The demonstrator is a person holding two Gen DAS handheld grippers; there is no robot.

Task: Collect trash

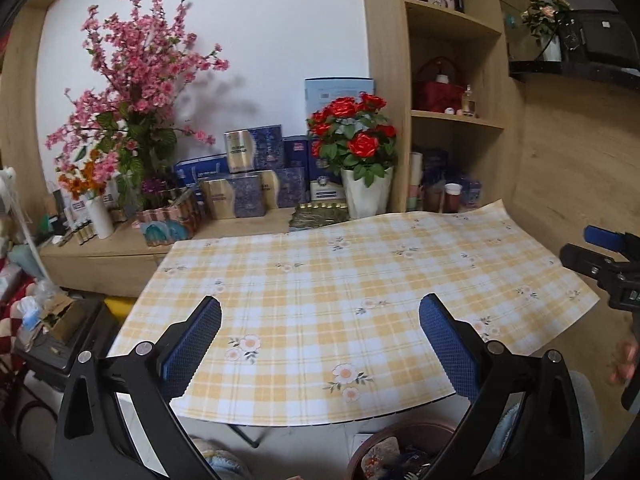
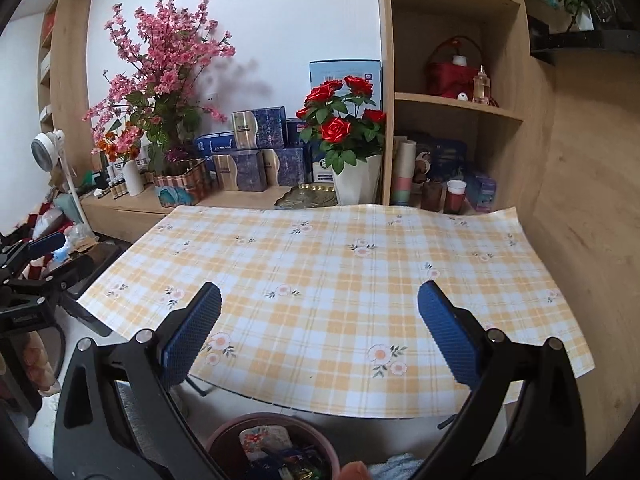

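Observation:
A table with a yellow checked flowered cloth (image 1: pixel 320 280) fills the middle of both views (image 2: pixel 320 272); I see no loose trash on it. A brown round bin (image 2: pixel 272 446) holding wrappers stands on the floor below the table's near edge; it also shows in the left wrist view (image 1: pixel 400 454). My left gripper (image 1: pixel 320 320) is open and empty above the near edge. My right gripper (image 2: pixel 320 312) is open and empty too. The right gripper shows at the right edge of the left wrist view (image 1: pixel 604 260), the left one at the left edge of the right wrist view (image 2: pixel 32 264).
Behind the table a low wooden counter (image 1: pixel 248 224) carries pink blossom branches (image 1: pixel 132 92), blue and gold boxes (image 1: pixel 244 196) and a red rose pot (image 1: pixel 360 148). A shelf unit (image 1: pixel 452 120) stands at the back right, a wooden wall (image 2: pixel 592 200) on the right. Clutter (image 1: pixel 36 312) lies on the left.

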